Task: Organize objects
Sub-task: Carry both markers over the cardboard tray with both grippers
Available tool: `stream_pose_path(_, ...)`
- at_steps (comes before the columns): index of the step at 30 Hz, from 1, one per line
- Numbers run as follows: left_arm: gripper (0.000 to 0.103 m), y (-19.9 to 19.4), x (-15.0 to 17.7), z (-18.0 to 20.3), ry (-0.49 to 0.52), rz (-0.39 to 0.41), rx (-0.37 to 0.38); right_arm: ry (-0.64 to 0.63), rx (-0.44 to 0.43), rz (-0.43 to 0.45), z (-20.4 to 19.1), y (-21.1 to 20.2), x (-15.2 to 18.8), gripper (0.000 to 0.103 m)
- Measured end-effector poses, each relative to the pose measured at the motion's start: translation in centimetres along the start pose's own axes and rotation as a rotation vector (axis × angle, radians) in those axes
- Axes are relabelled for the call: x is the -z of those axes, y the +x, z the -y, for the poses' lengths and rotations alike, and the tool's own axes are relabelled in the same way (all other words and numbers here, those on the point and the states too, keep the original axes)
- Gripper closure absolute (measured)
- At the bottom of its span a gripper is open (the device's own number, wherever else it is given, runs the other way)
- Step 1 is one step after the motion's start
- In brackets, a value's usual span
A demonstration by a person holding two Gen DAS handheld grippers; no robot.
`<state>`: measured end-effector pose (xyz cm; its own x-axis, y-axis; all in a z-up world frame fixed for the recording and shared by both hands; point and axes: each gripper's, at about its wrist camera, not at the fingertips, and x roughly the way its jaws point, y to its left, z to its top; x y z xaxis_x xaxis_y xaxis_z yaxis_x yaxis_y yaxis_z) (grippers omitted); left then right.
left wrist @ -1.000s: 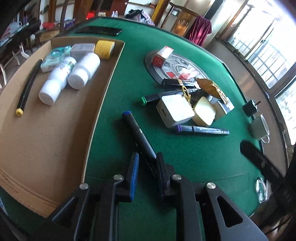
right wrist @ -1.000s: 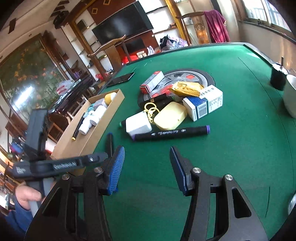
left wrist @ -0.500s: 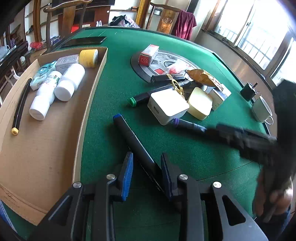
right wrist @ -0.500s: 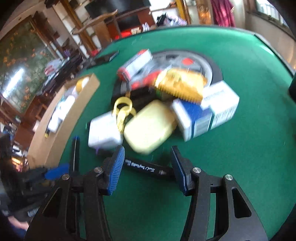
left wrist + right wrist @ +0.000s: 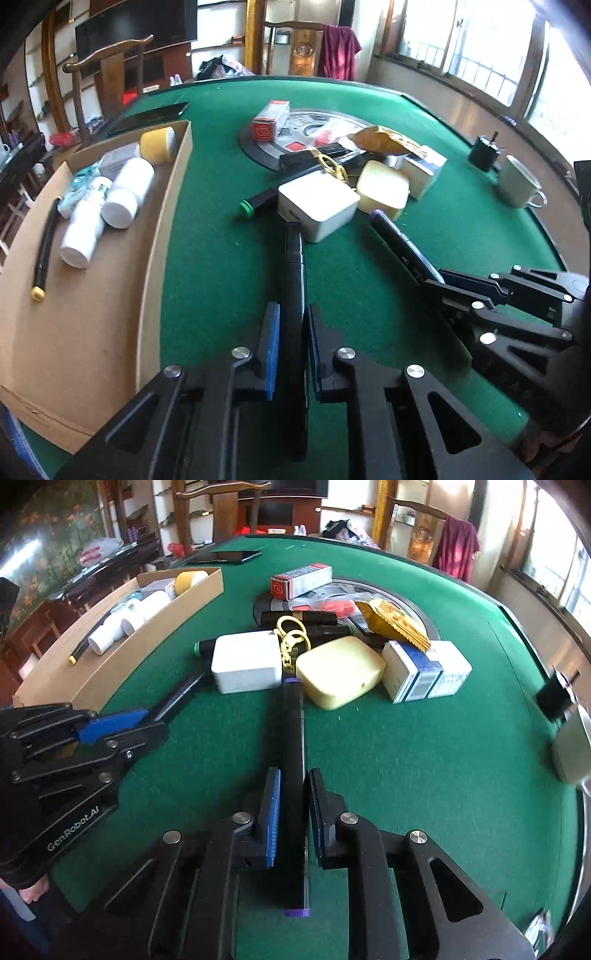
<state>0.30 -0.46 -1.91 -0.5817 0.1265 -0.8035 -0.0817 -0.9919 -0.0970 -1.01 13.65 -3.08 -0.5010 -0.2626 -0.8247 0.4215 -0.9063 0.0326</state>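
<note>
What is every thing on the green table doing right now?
Left claw: shut on the blue-capped marker.
Right claw: shut on the purple-capped marker.
Green-capped marker: lying flat, capped.
Cardboard tray: open-topped.
White bottles: lying in the tray, capped.

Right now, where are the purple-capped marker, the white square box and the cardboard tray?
purple-capped marker (image 5: 292, 731): right wrist view, mid barrel.
white square box (image 5: 246, 661): right wrist view, top face.
cardboard tray (image 5: 79, 325): left wrist view, bare floor.
</note>
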Motion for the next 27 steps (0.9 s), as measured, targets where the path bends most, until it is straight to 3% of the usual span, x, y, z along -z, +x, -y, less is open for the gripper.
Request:
stream_pose_path(4, 0.09, -0.6, 0.3, -0.2, -0.024, 0.002, 0.069, 0.12, -0.082, 0.055, 1.0, -1.7, 1.0, 0.089)
stream_pose_path(10, 0.09, -2.1, 0.5, 0.3, -0.029, 0.033, 0.125, 0.2, -0.126, 0.132, 1.5, -3.5, 1.8, 0.089)
stream_pose_path(19, 0.09, -4.5, 0.6, 0.7, -0.028, 0.073, 0.168, 0.32, -0.229, 0.169, 3.4, -2.7, 2.9, 0.089)
stream_pose_path(27, 0.09, -5.8, 0.5, -0.2, -0.062, 0.1, 0.193, 0.325, -0.229, 0.175, 3.5, -2.8, 2.8, 0.089)
